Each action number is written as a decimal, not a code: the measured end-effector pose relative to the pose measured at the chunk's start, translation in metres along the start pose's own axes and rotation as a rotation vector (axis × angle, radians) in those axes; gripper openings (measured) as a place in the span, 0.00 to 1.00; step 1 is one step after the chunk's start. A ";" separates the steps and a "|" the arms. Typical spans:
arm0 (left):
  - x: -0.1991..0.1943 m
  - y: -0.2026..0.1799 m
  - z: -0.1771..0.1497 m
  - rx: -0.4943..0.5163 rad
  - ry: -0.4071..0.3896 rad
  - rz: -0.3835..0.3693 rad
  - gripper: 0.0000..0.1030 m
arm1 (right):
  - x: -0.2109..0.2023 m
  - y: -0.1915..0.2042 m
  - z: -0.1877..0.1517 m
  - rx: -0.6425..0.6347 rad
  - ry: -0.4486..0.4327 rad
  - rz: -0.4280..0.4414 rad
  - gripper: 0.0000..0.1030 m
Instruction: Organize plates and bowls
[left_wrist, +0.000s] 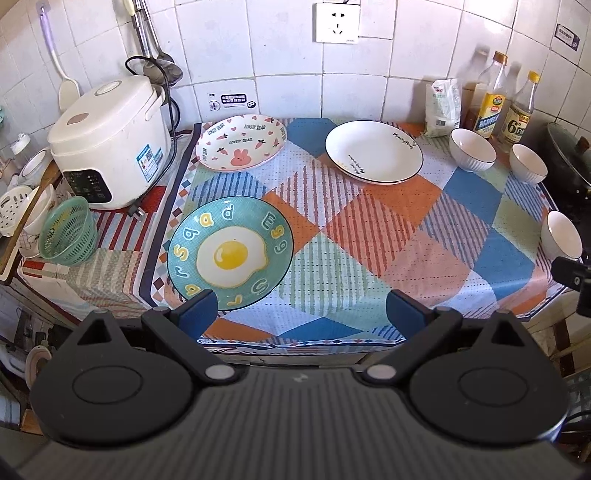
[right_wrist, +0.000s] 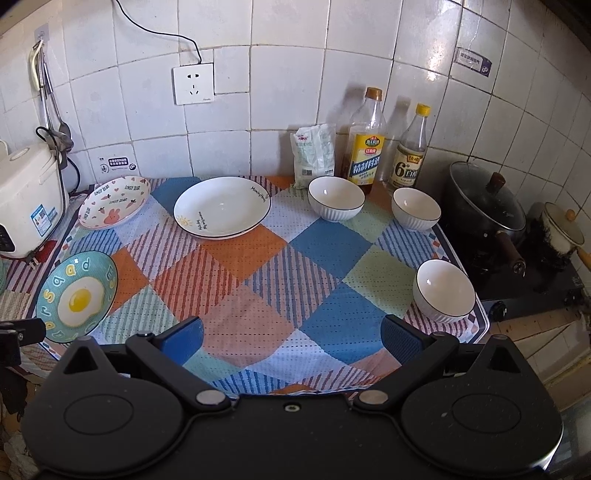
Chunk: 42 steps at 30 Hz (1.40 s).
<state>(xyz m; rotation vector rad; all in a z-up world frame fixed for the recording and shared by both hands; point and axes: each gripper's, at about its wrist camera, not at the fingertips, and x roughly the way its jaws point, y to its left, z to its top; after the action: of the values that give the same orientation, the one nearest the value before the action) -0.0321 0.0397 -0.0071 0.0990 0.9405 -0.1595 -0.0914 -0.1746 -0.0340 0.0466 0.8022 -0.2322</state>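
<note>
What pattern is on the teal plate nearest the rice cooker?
A fried egg ringed by letters on the round teal plate, clearest in the left wrist view.

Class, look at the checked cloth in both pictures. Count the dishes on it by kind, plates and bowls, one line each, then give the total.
Plates: 3: egg plate, bunny plate, white plate
Bowls: 3: back bowl, corner bowl, near bowl
Total: 6
</note>
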 end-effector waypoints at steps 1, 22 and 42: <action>0.001 0.000 0.000 0.001 -0.001 -0.002 0.96 | 0.000 0.000 0.000 0.001 -0.002 0.001 1.00; 0.084 0.108 0.008 -0.081 -0.002 -0.026 0.96 | 0.067 0.074 0.010 -0.200 -0.408 0.291 1.00; 0.223 0.175 -0.011 -0.131 0.171 0.008 0.67 | 0.252 0.168 -0.029 -0.057 0.097 0.707 0.64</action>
<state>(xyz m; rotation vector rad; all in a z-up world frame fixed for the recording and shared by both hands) 0.1191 0.1926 -0.1919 -0.0052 1.1187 -0.0825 0.0947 -0.0552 -0.2420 0.2832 0.8421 0.4645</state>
